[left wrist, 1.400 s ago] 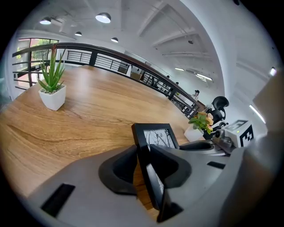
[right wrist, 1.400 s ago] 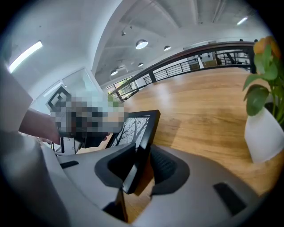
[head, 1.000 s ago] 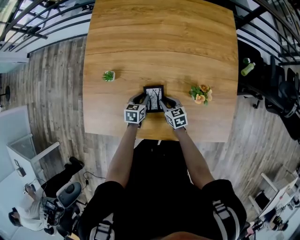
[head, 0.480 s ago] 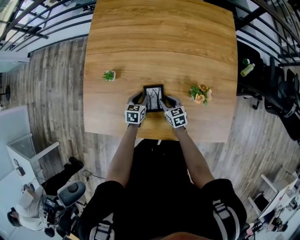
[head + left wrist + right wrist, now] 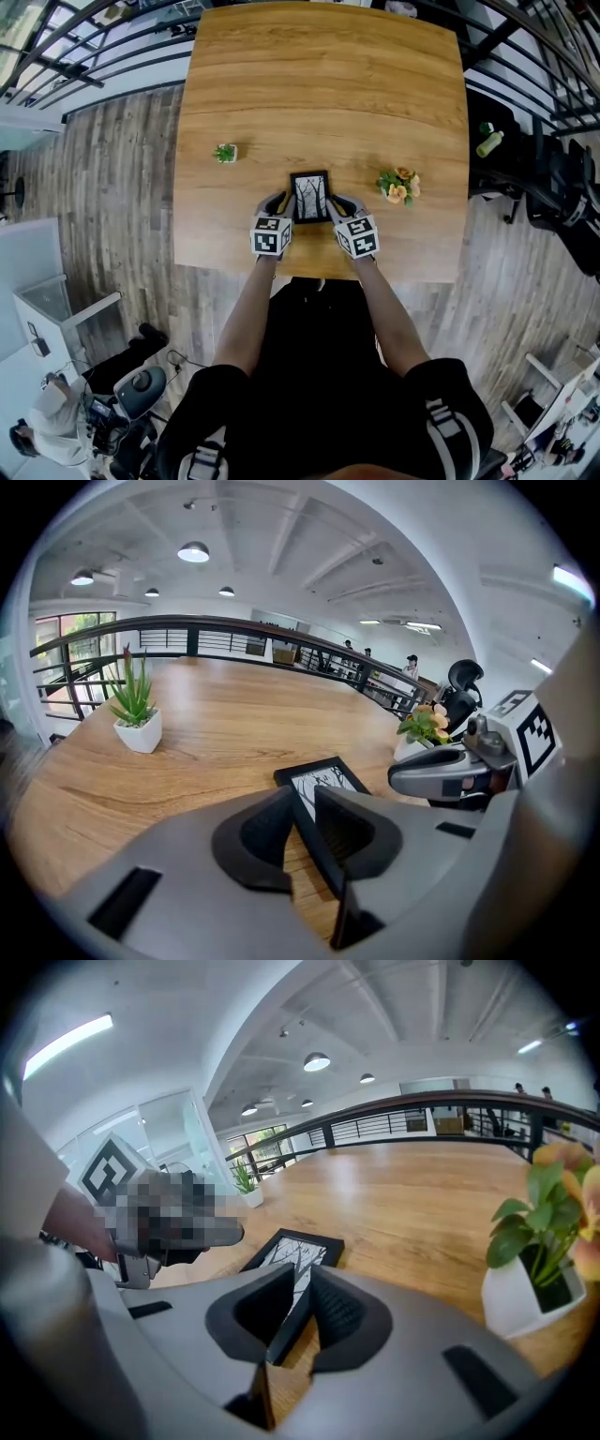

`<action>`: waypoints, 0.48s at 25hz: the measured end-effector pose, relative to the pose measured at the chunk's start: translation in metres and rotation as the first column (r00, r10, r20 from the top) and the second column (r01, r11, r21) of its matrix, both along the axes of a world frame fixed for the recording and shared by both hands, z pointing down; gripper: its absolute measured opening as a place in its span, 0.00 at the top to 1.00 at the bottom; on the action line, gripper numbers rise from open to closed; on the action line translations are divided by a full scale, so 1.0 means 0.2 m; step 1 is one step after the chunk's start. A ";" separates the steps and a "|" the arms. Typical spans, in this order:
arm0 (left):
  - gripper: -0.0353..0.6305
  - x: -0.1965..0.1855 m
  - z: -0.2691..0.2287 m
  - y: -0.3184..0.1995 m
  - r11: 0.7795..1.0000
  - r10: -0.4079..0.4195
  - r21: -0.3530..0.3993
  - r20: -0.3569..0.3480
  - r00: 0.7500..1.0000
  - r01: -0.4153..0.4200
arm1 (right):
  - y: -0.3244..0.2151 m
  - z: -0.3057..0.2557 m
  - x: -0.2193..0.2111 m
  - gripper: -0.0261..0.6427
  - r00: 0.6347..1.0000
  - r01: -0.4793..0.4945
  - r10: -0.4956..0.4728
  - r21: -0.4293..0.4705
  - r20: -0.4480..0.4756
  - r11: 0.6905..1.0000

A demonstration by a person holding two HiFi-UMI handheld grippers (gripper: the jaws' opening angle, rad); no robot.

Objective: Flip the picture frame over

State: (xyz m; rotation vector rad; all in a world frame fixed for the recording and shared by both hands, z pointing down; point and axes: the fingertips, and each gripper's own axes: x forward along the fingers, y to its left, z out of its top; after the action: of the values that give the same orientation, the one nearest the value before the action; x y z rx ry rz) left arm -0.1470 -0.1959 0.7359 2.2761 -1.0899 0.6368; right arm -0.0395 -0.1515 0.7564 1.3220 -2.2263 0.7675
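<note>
wooden table (image 5: 328, 75) in an open loft, picture frame (image 5: 310, 196) face up toward its 6 o'clock edge.
the left gripper (image 5: 282, 206) pinches the frame's 9 o'clock edge, the right gripper (image 5: 336, 207) its 3 o'clock edge, both pairs of jaws having just closed onto it. it looks light, stiff, perhaps glazed: grip the rails, not the pane.

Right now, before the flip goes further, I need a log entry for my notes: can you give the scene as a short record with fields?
picture frame: picture side up, near the front edge of the table
left gripper: jaws have just been closing, now gripping the frame's left edge
right gripper: jaws have just been closing, now gripping the frame's right edge
green plant: in a white pot, left of the frame, apart from it
flower pot: right of the frame, apart from it
flip: not yet done
</note>
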 end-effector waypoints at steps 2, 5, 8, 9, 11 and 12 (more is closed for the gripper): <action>0.83 -0.02 -0.03 0.02 1.000 -0.007 0.013 -0.004 1.000 0.007 | 0.02 -0.03 -0.01 0.89 1.000 -0.006 0.006 0.010 -0.003 1.000; 0.86 -0.04 -0.07 0.06 0.999 -0.004 0.035 -0.007 1.000 0.004 | 0.04 -0.08 0.00 0.93 1.000 -0.013 0.013 0.028 -0.008 1.000; 0.89 -0.05 -0.11 0.08 0.999 -0.003 0.049 -0.017 1.000 0.004 | 0.05 -0.11 0.00 0.95 1.000 -0.021 0.022 0.055 -0.014 0.998; 0.90 -0.06 -0.12 0.08 0.999 -0.002 0.051 -0.021 1.000 0.003 | 0.05 -0.12 0.00 0.95 1.000 -0.022 0.023 0.062 -0.016 0.998; 0.91 -0.07 -0.14 0.10 0.999 0.001 0.054 -0.027 1.000 0.000 | 0.06 -0.14 0.01 0.95 0.999 -0.022 0.024 0.073 -0.022 0.997; 0.91 -0.07 -0.15 0.11 0.998 0.003 0.058 -0.030 1.000 -0.001 | 0.07 -0.15 0.01 0.95 0.999 -0.022 0.024 0.077 -0.025 0.997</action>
State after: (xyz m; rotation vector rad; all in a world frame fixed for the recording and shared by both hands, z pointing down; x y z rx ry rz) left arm -0.1611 -0.1734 0.7061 2.3283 -1.1055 0.5769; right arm -0.0376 -0.1372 0.7262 1.3881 -2.2440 0.6745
